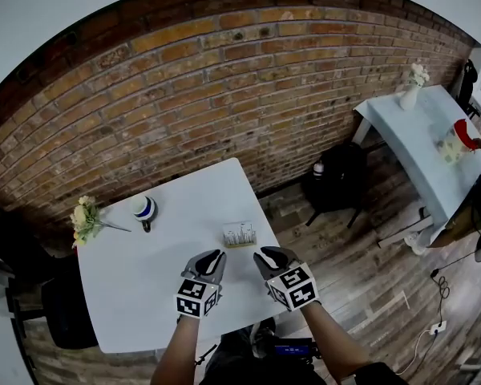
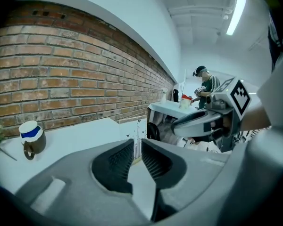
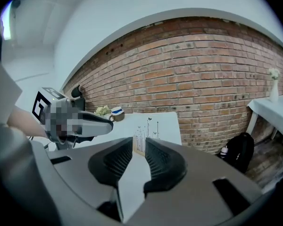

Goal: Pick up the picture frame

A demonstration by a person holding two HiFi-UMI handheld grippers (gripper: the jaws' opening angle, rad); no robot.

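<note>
The picture frame (image 1: 239,233) is a small white card with thin plant drawings, standing upright near the right side of the white table (image 1: 136,295). My left gripper (image 1: 214,255) sits just in front of it, slightly to its left. Its jaws stand a narrow gap apart with nothing between them. In the left gripper view the frame (image 2: 132,128) shows just beyond the left gripper (image 2: 137,142). My right gripper (image 1: 266,254) is in front of the frame's right side, open and empty. The right gripper view has the frame (image 3: 148,126) straight ahead of the right gripper (image 3: 139,142).
A blue-and-white mug (image 1: 144,208) and a bunch of pale flowers (image 1: 84,219) sit at the table's far left. A black backpack (image 1: 337,179) leans at the brick wall. A second white table (image 1: 421,147) with a vase stands at the right, and a person (image 2: 205,86) stands by it.
</note>
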